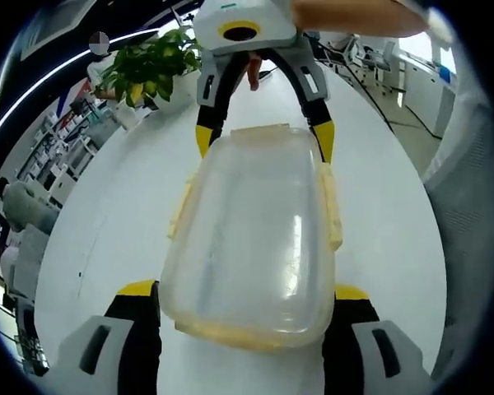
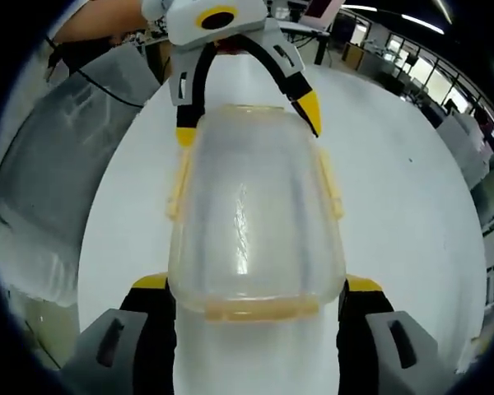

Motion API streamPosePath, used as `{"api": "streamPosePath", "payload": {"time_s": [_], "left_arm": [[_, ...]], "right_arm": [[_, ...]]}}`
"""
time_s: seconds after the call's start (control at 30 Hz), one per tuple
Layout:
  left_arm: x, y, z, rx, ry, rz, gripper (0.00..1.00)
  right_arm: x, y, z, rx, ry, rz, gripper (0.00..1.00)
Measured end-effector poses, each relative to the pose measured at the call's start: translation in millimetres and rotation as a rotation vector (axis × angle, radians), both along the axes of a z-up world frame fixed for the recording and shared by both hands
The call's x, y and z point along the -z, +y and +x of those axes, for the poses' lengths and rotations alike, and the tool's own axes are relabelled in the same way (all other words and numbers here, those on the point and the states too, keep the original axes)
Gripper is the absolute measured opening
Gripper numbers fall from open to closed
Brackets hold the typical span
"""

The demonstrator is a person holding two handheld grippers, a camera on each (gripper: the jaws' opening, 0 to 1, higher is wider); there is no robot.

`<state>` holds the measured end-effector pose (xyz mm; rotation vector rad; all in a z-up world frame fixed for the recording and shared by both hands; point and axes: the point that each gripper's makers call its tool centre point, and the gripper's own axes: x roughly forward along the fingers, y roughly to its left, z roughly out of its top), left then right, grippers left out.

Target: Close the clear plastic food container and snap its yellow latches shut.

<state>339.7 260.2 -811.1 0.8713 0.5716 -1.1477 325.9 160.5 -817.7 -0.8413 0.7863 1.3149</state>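
The clear plastic food container (image 1: 255, 230) lies lengthwise on the white table (image 1: 107, 239) with its lid on. Pale yellow latches (image 1: 333, 206) stick out a little along its long sides, and another runs across the near end (image 1: 230, 333). My left gripper (image 1: 243, 290) has its jaws against both sides of one end. My right gripper (image 1: 262, 138) clasps the opposite end. In the right gripper view the container (image 2: 251, 214) is the same, with side latches (image 2: 329, 185), my right gripper (image 2: 259, 284) at the near end and my left gripper (image 2: 247, 122) at the far end.
A potted plant (image 1: 148, 66) stands at the far left of the round white table. A person's hand (image 1: 354, 16) and grey sleeve (image 1: 469, 189) are at the right; grey clothing (image 2: 58, 164) is close on the left. Office desks (image 2: 395, 58) lie beyond.
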Motion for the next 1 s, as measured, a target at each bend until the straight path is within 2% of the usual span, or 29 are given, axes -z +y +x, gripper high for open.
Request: {"api": "streamPosePath", "payload": {"time_s": [0.33,0.73,1.0], "left_arm": [[0.2,43.7,-4.7,-0.03,0.001,0.01,0.78],[-0.6,110.3,-23.0,-0.104,0.002,0.006,0.78],[-1.1,143.8,-34.3,-0.129,0.004,0.005,0.78]], "right_arm": [[0.0,42.4,-1.5,-0.028,-0.001,0.0,0.78],[-0.5,108.8,-12.6,-0.099,-0.004,-0.014,0.78],[-0.9,141.8,-21.7,-0.121,-0.004,-0.004,0.78]]}}
